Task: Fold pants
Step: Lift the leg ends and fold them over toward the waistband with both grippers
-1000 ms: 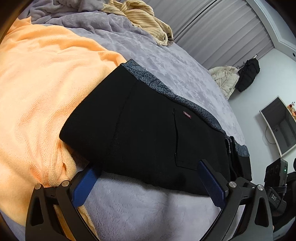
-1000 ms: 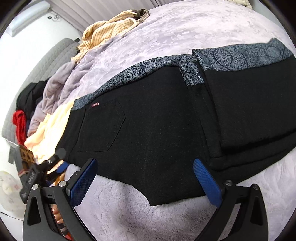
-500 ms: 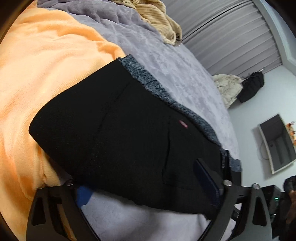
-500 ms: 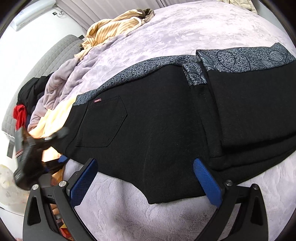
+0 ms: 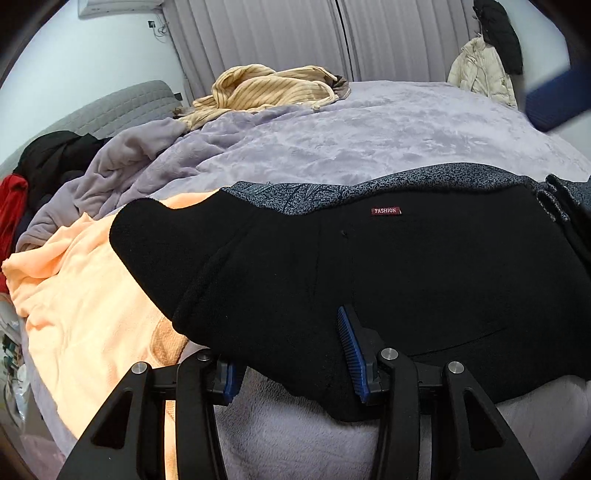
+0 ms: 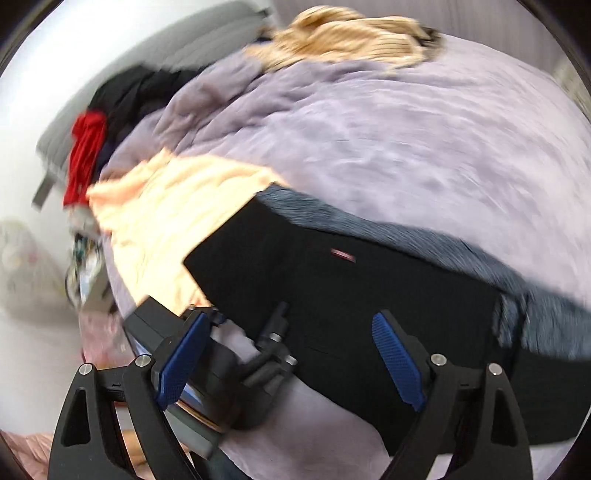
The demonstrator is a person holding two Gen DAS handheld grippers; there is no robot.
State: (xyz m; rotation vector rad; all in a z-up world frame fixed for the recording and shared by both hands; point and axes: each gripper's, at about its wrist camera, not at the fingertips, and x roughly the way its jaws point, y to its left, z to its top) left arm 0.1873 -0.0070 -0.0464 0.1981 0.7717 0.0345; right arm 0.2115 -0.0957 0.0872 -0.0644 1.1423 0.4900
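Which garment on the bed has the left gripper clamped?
The black pants with the red FASHION tag: the left gripper is shut on their near edge. The peach blanket and yellow striped top lie untouched.

A wide bed (image 5: 388, 140) fills most of the room, covered with a plush lilac blanket (image 5: 332, 147) that bunches into folds on the left. A quilted grey headboard (image 5: 122, 103) stands at the left against a pale wall (image 5: 92, 55), with an air conditioner (image 5: 122, 5) mounted high near the corner. Grey pleated curtains (image 5: 295, 37) hang across the far side. A cream jacket (image 5: 480, 70) and a black coat (image 5: 498, 29) hang at the far right. A striped yellow garment (image 5: 269, 88), a peach blanket (image 5: 85, 295), and dark (image 5: 55, 155) and red clothes (image 5: 11, 199) lie on the bed. The light is soft and even.
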